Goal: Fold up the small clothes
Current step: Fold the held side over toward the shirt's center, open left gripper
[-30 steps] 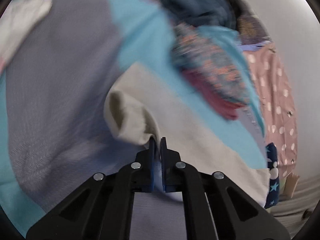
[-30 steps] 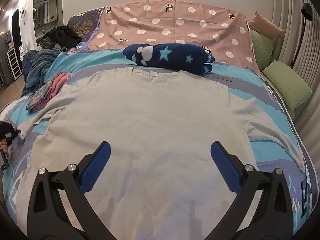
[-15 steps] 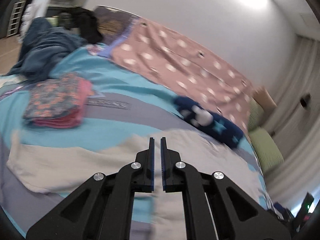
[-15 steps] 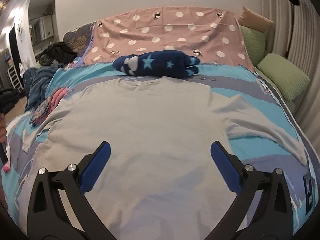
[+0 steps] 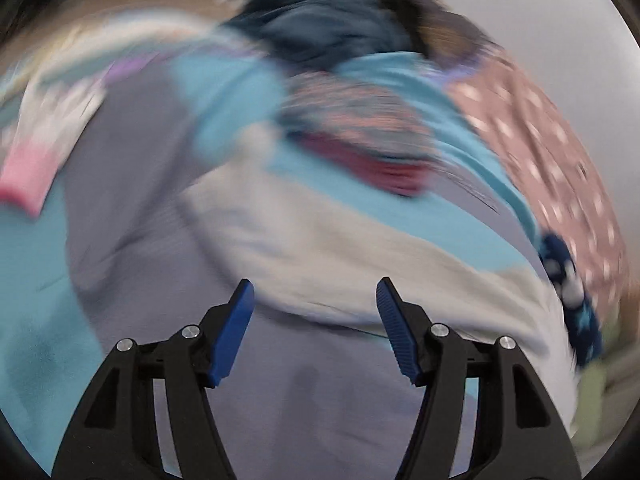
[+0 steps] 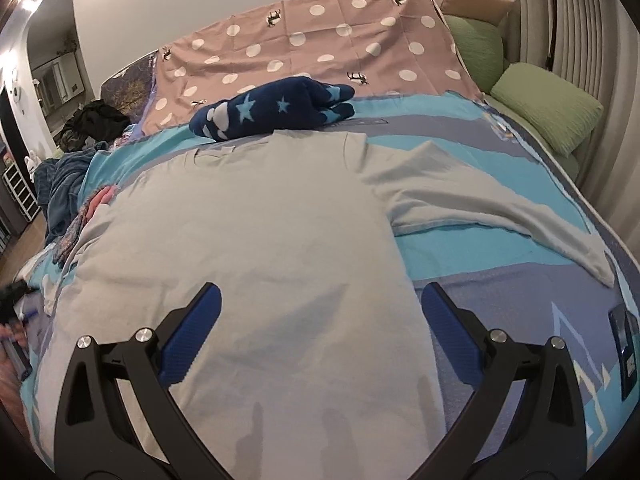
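Grey cotton, left wrist view: the long-sleeved shirt [image 5: 360,264] shows as a blurred pale band across the middle, one sleeve running from about 10 o'clock down toward 4 o'clock over the blue-and-grey bedcover [image 5: 132,208].
Left gripper: the left gripper [image 5: 316,312] has just been opening; its blue pads stand apart above the sleeve edge with nothing pinched between them.
Neighbours, left view: a folded patterned stack [image 5: 360,136] lies at 12 o'clock just beyond the sleeve; a pink-cuffed item [image 5: 28,184] sits at 9 o'clock.
Shirt, right wrist view: the body [image 6: 248,248] lies flat and face down in the centre, collar at 12 o'clock touching the navy star-print fleece [image 6: 276,110]; the far sleeve [image 6: 500,216] trails toward 3 o'clock.
Right gripper: the right gripper [image 6: 320,320] hangs wide open over the lower hem area, holding nothing.
Step in hand: likely re-gripping the sleeves to fold them in across the body.
Doing it well: take each sleeve near the cuff, pinch a single layer, lay it straight over the body without dragging the smoothed cloth.
Risk: the motion blur suggests a fast left hand; slow before closing, or the pads may catch bedcover too.
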`<state>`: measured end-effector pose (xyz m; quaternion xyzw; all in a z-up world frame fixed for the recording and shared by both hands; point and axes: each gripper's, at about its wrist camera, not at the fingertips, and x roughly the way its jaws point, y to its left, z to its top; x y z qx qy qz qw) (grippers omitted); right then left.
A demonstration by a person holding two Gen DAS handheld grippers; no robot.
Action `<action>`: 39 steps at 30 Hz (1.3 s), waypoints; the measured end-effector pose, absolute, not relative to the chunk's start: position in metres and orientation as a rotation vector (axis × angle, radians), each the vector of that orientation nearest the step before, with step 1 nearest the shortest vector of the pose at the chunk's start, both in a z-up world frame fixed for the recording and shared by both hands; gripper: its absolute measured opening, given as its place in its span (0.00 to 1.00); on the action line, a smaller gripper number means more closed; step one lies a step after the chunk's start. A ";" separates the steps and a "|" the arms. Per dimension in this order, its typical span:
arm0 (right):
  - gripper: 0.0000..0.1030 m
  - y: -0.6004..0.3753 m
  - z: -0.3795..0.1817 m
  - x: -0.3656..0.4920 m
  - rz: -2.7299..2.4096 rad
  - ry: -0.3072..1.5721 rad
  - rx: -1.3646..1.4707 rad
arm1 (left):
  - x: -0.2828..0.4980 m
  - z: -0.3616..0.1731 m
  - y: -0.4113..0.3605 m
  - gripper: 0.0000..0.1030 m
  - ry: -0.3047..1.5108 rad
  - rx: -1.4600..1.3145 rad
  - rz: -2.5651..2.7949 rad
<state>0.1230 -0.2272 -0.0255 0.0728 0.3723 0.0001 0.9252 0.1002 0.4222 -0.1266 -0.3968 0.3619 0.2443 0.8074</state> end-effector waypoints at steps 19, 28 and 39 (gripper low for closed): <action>0.98 -0.153 -0.013 0.139 0.050 0.783 0.031 | 0.151 -0.109 0.460 0.02 0.602 -0.932 0.298; 0.98 -0.151 -0.013 0.137 0.089 0.768 0.033 | 0.184 0.031 0.249 0.02 0.500 -0.554 -0.221; 0.97 -0.219 -0.025 0.138 0.074 0.789 0.180 | 0.199 -0.042 0.016 0.24 0.805 -0.076 -0.495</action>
